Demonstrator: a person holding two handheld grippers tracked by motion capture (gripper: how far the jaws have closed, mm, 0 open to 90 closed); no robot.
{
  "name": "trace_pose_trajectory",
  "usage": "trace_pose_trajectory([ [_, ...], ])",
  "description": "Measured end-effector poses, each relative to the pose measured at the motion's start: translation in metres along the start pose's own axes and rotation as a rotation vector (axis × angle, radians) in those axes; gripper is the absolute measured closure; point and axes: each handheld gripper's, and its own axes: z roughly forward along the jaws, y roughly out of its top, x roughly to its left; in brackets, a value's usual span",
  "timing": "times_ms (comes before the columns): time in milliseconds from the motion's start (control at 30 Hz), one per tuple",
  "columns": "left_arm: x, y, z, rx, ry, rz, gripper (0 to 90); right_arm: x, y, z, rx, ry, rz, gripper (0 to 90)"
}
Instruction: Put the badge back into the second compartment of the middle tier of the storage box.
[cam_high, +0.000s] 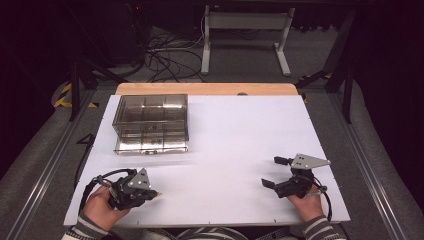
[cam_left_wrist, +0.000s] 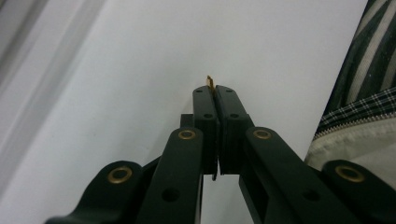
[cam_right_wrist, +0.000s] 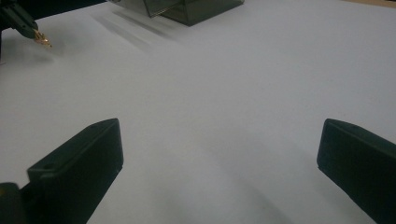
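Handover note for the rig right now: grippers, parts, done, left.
Left gripper: jaws shut on a small gold piece, whose tip pokes out between them, low over the white table near its front left.
Right gripper: jaws wide apart, nothing between them, near the front right.
Clear compartment box: far left of the table, away from both grippers.
Done: piece is gripped.
Left: probably carry it to the box and put it into a compartment; which one cannot be told.
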Motion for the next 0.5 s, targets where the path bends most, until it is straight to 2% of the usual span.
trace_pose_trajectory([
  [500, 0.014, 0.003, -0.014, -0.130, 0.038, -0.051, 88.8, 0.000, 0.000, 0.000, 0.000, -0.002, 0.003, 1.0],
])
